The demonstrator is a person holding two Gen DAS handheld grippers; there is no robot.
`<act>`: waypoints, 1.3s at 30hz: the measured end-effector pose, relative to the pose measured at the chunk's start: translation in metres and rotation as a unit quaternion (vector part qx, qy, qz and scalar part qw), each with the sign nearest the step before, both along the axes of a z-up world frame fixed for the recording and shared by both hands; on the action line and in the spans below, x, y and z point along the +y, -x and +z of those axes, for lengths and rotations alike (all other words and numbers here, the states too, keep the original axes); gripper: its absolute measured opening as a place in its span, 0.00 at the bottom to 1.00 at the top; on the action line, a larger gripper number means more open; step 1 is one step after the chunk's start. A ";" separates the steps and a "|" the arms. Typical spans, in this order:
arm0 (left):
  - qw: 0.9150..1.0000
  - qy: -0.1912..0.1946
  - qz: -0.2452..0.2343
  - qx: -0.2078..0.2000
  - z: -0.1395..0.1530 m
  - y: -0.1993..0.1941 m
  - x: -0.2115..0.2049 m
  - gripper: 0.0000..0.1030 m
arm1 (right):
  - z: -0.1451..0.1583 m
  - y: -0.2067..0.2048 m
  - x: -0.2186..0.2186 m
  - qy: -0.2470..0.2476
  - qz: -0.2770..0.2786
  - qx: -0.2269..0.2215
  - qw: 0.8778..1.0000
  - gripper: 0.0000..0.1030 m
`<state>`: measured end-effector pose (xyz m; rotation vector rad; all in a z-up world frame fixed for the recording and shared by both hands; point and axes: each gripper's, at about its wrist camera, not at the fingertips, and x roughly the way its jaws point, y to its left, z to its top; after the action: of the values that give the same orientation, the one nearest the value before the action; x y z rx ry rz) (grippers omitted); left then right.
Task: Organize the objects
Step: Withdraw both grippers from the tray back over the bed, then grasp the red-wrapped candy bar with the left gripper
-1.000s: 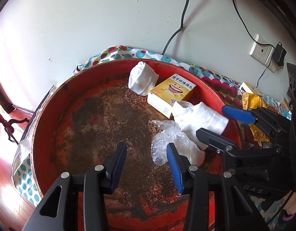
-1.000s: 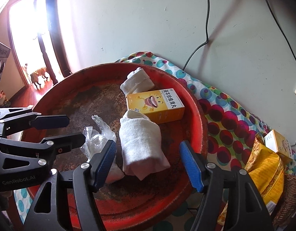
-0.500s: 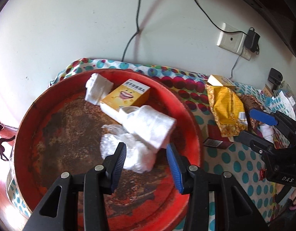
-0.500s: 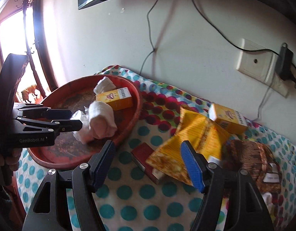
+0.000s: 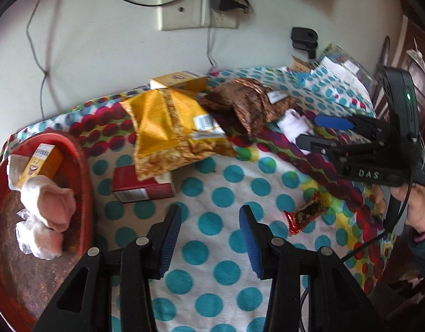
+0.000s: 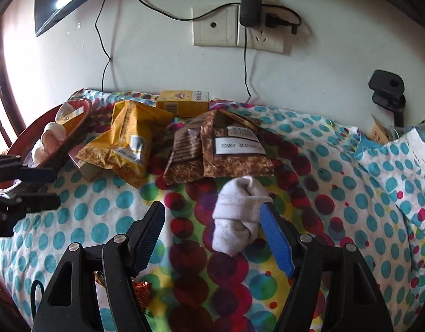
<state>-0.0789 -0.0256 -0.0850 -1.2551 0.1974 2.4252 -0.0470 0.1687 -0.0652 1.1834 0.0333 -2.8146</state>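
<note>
Left gripper (image 5: pixel 209 231): jaws apart, nothing between them, over bare dotted cloth (image 5: pixel 212 249).
Right gripper (image 6: pixel 212 229): jaws apart, not pressing on anything. A rolled white sock (image 6: pixel 238 215) lies on the cloth between its fingers, close against the right blue pad (image 6: pixel 276 238); whether the pad touches it cannot be told.

Ahead of the left gripper:
- red box (image 5: pixel 143 185), just beyond the left finger, partly under the yellow snack bag (image 5: pixel 171 130);
- brown snack bag (image 5: pixel 248 105), farther ahead and to the right, its edge against the yellow bag;
- yellow box (image 5: pixel 179 81), beyond the bags, near the wall;
- candy wrapper (image 5: pixel 305 215), to the right of the right finger, lying flat.

To the left of the left gripper: red tray (image 5: pixel 85 171), holding a small yellow box (image 5: pixel 42 160), a rolled sock (image 5: pixel 49 199) and crumpled clear plastic (image 5: pixel 38 235).

Ahead of the right gripper: the brown bag just past the white sock, the yellow bag to its left, the tray far left.

Wall behind: socket plate (image 6: pixel 237 27) with a black plug adapter (image 6: pixel 249 5) and cables.

A person's hand (image 5: pixel 411 204) holds the right gripper's handle.
</note>
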 end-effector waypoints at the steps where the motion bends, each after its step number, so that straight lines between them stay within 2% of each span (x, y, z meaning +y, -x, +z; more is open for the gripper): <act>1: 1.000 0.008 -0.010 -0.004 -0.005 -0.002 0.010 0.43 | -0.003 0.000 0.005 -0.001 -0.003 -0.003 1.000 0.67; 5: 0.998 0.025 -0.049 -0.017 -0.021 -0.014 0.041 0.43 | -0.008 -0.001 0.013 0.006 -0.004 -0.009 1.000 0.67; 8: 0.996 0.030 -0.079 -0.008 -0.022 -0.022 0.057 0.43 | -0.007 -0.008 0.018 0.014 0.002 -0.002 1.000 0.67; 14: 0.992 0.036 -0.115 0.027 -0.017 -0.035 0.069 0.43 | -0.008 -0.020 0.033 0.040 -0.002 0.001 0.999 0.67; 22: 0.984 0.053 -0.165 0.028 -0.009 -0.047 0.078 0.43 | -0.002 -0.027 0.046 0.076 -0.015 0.023 0.997 0.67; 25: 0.982 0.039 -0.183 -0.002 -0.012 -0.045 0.086 0.43 | 0.000 -0.031 0.050 0.089 -0.016 0.037 0.995 0.67; 27: 0.979 0.050 -0.192 -0.036 -0.019 -0.042 0.096 0.43 | 0.003 -0.036 0.055 0.097 -0.028 0.051 0.994 0.67; 30: 0.975 0.064 -0.205 -0.058 -0.026 -0.040 0.109 0.43 | 0.005 -0.042 0.062 0.111 -0.036 0.066 0.991 0.69; 33: 0.975 0.053 -0.208 -0.065 -0.025 -0.036 0.116 0.43 | 0.007 -0.044 0.062 0.111 -0.036 0.072 0.991 0.76; 39: 0.977 0.040 -0.196 -0.074 -0.024 -0.027 0.123 0.43 | 0.009 -0.044 0.051 0.092 -0.015 0.074 0.993 0.76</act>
<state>-0.0520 0.0974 -0.1093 -1.2864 0.4574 1.9972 -0.0033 0.2194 -0.0567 0.9436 -0.2300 -2.8518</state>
